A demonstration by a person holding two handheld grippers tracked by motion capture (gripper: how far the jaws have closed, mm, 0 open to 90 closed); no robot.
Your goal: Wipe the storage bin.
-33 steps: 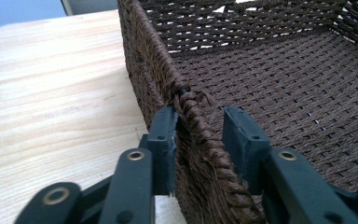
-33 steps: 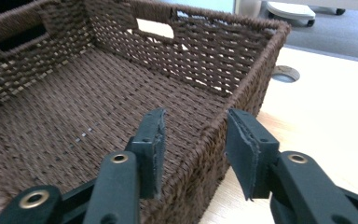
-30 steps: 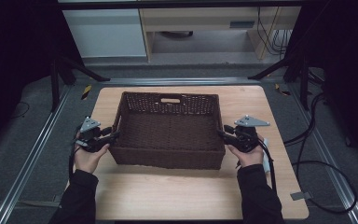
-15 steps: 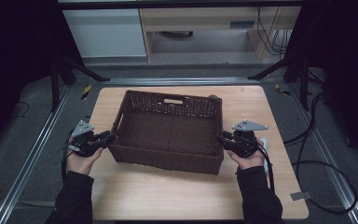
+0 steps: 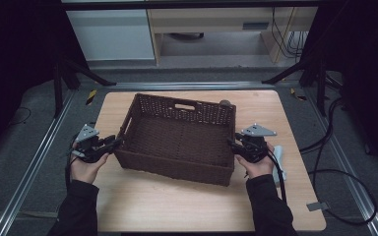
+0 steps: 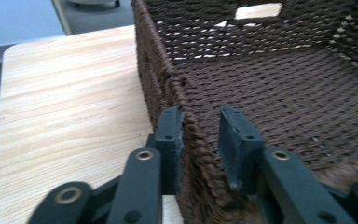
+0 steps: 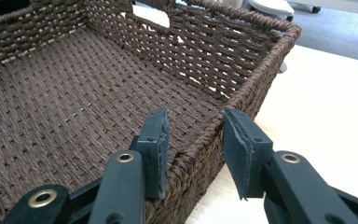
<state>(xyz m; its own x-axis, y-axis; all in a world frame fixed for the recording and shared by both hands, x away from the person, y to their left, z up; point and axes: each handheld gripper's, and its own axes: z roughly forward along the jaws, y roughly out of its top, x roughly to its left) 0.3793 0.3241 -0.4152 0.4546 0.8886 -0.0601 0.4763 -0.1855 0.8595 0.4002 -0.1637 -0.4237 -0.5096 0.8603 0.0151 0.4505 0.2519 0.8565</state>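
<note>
From the high view we see a light wooden table (image 5: 177,206) with rounded corners, standing on dark grey floor between metal rails, with black stand legs and loose cables around it and pale cabinets along the far side. On it sits a dark brown woven basket (image 5: 177,142), rectangular, low-walled, with a cut-out handle slot in its far wall, turned a little askew to the table's edges. Nothing lies inside it. A small grey round thing (image 5: 225,103) peeks over its far right corner. Our left gripper (image 5: 115,142) meets the basket's left wall and our right gripper (image 5: 231,143) its right wall, each held in a hand reaching from dark sleeves.

In the left gripper view, the basket's braided rim (image 6: 193,135) runs straight between our fingers: one pad (image 6: 171,140) lies against the outside of the wall, the other (image 6: 235,144) stands off inside it with a gap, so the jaws straddle the wall without clamping, having just been opening. Bare wood grain lies beyond the outer finger, the woven floor beyond the inner.

In the right gripper view, the rim (image 7: 200,140) again passes between our fingers; the inner pad (image 7: 156,144) is close against the weave, the outer one (image 7: 237,149) clear of it over the table, and these jaws have just been opening too.
</note>
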